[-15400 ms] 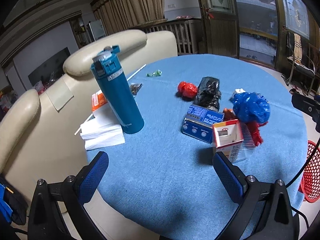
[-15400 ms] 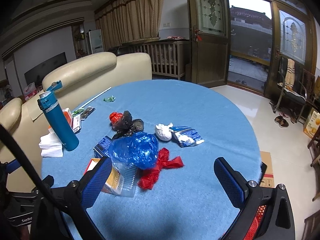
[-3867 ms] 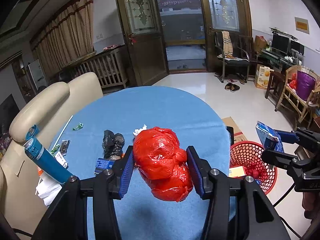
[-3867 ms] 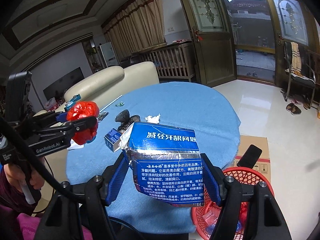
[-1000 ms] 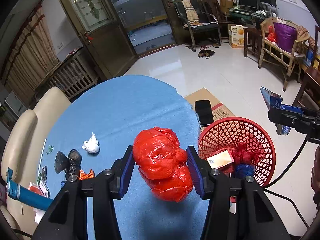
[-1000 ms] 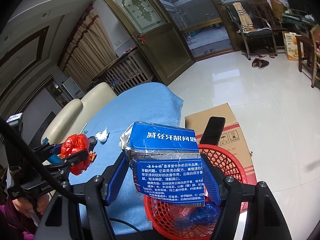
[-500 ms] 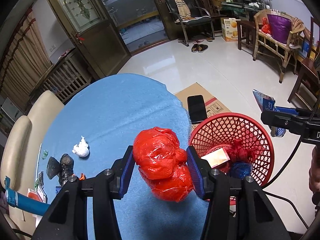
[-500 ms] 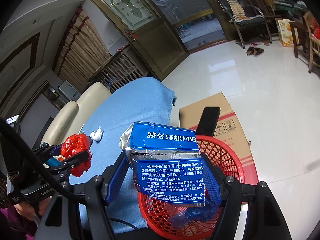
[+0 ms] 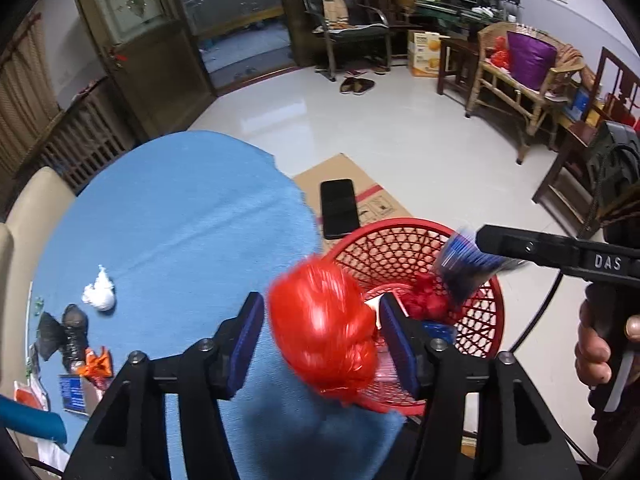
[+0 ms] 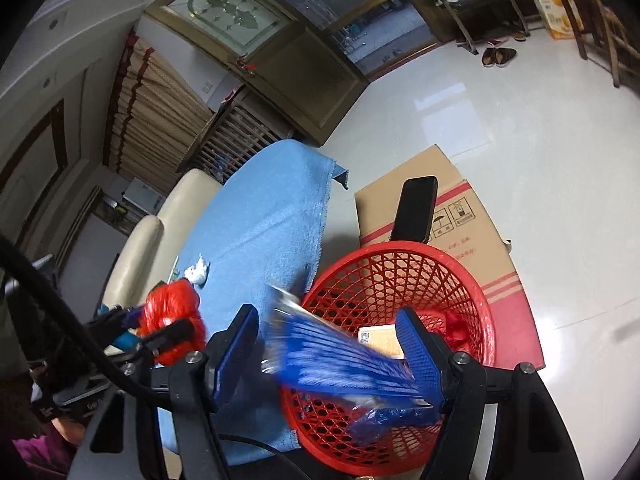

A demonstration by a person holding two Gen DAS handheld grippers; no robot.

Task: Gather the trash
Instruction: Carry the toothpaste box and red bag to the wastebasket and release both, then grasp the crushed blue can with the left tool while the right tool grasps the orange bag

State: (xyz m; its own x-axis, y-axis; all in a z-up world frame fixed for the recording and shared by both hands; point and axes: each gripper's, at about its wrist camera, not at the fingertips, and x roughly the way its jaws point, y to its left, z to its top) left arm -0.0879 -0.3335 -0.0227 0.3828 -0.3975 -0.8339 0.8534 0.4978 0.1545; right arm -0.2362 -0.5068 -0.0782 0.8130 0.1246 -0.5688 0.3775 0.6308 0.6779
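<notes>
My left gripper [image 9: 322,344] has its jaws spread; the red plastic bag [image 9: 324,328] is blurred between them, loose, just left of the red mesh basket [image 9: 492,304]. My right gripper [image 10: 330,354] is open over the basket [image 10: 476,292]; the blue foil packet [image 10: 340,364] is blurred and tilting down between its fingers. The left wrist view shows the packet [image 9: 464,276] at the right gripper's tip above the basket. The basket holds a small carton [image 10: 380,342] and red and blue bags.
The round table with the blue cloth [image 9: 180,232] carries a white paper wad [image 9: 100,294], black bags [image 9: 62,334], an orange wrapper [image 9: 98,364] and a blue box [image 9: 72,396]. A flat cardboard box [image 10: 460,216] with a phone [image 10: 414,210] lies behind the basket. A cream sofa [image 10: 140,256] stands at the left.
Both grippers have opened. The red bag and the blue packet have come loose and blur downward toward the basket. Both grippers have moved closer over the basket.
</notes>
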